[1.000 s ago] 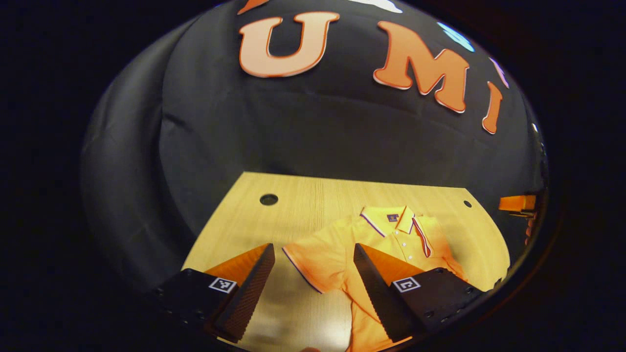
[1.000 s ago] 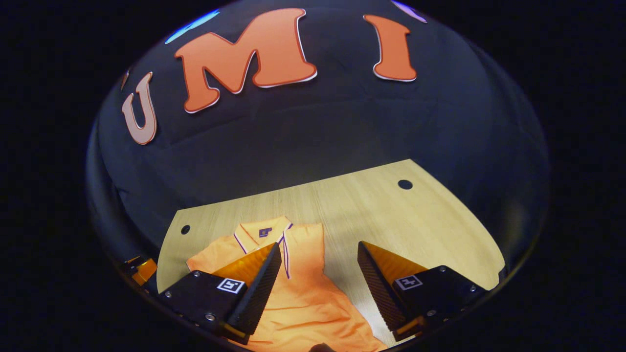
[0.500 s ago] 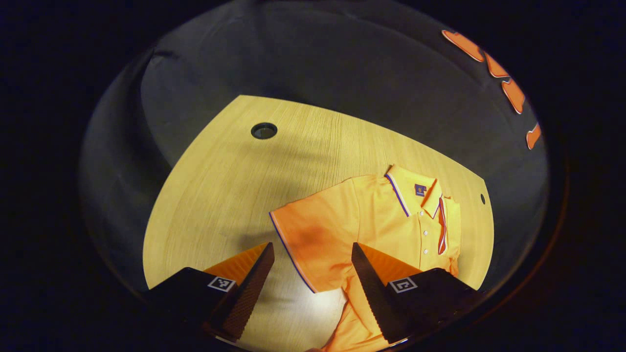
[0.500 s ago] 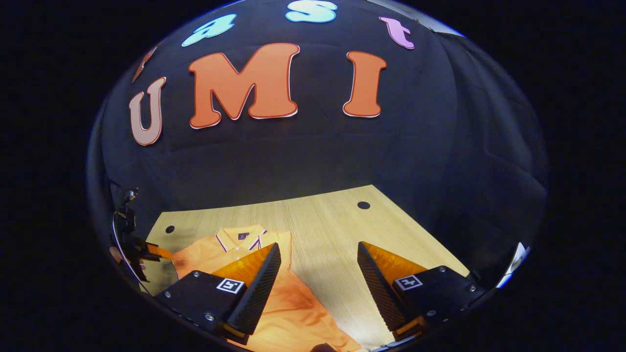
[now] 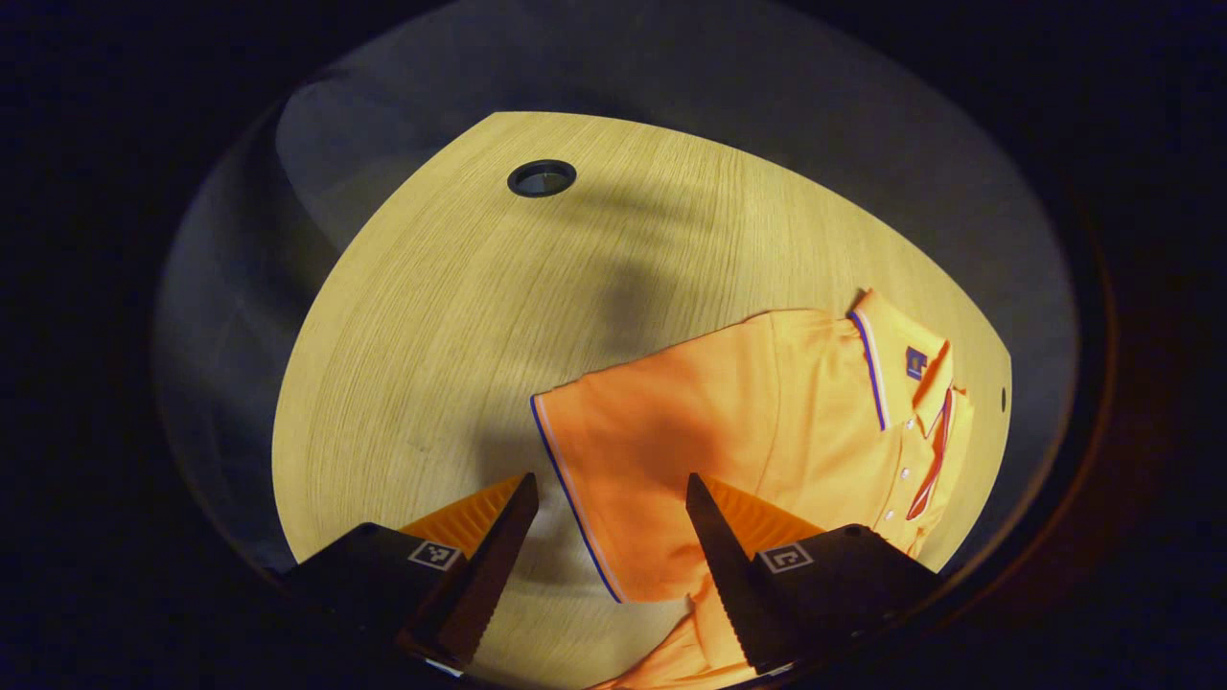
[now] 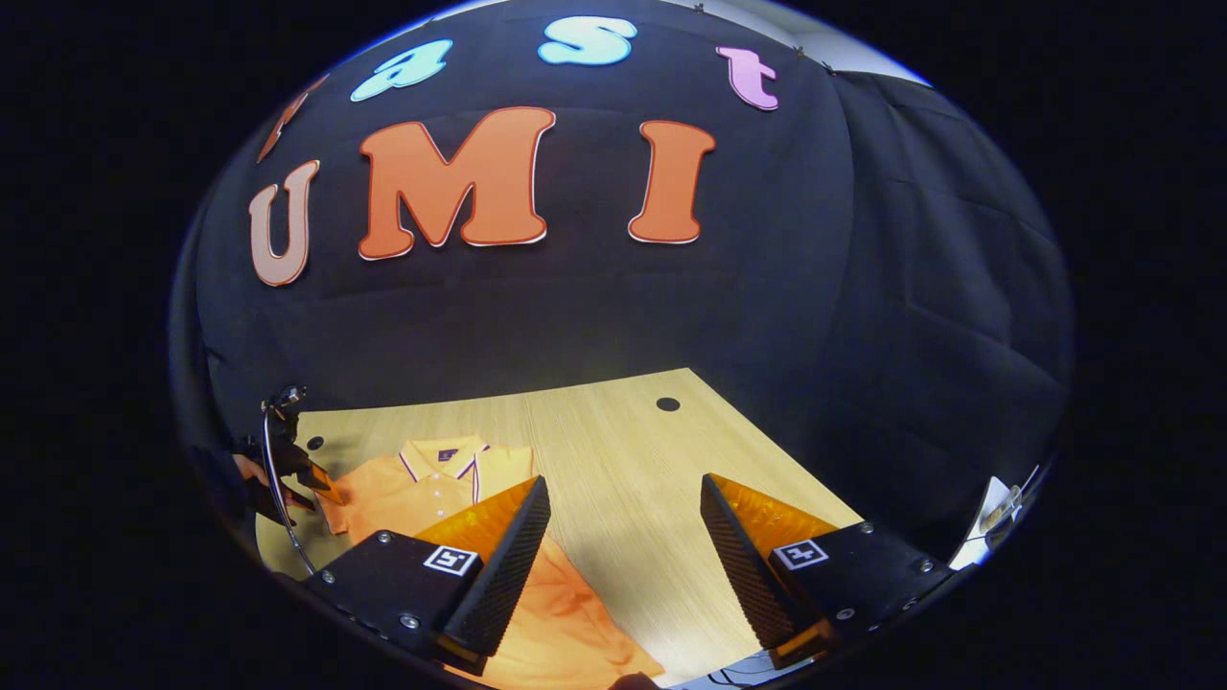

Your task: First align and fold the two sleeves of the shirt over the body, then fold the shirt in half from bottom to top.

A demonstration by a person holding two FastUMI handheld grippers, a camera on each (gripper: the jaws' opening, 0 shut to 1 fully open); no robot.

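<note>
- On the pale wooden table (image 5: 431,316) lies the orange short-sleeved polo shirt with blue-and-white trim (image 5: 767,422), spread flat, collar toward the far edge; in the right gripper view the same shirt (image 6: 422,484) sits left of centre.
- Compared with a second ago, the left gripper view has tipped downward: the booth wall has nearly left the picture, and the table and shirt take up much more of it. I read this as the left gripper (image 5: 613,556) dropping toward the cloth.
- Its jaws stand wide apart, holding nothing. Between them lies the spread sleeve (image 5: 623,450), its trimmed cuff edge (image 5: 566,498) running through the gap.
- That sleeve is not yet folded; the shirt's other side looks already turned in over the body, though the distortion makes this uncertain.
- The right gripper (image 6: 623,565) has pulled back and lifted a little since a second ago, its view now taking in more wall. Its jaws are apart and empty, above bare table beside the shirt's lower body.
- In the right gripper view the other gripper and the hand holding it (image 6: 273,470) show near the sleeve.
- Likely next: close on the cuff and carry it across; the bottom-to-top fold remains.
</note>
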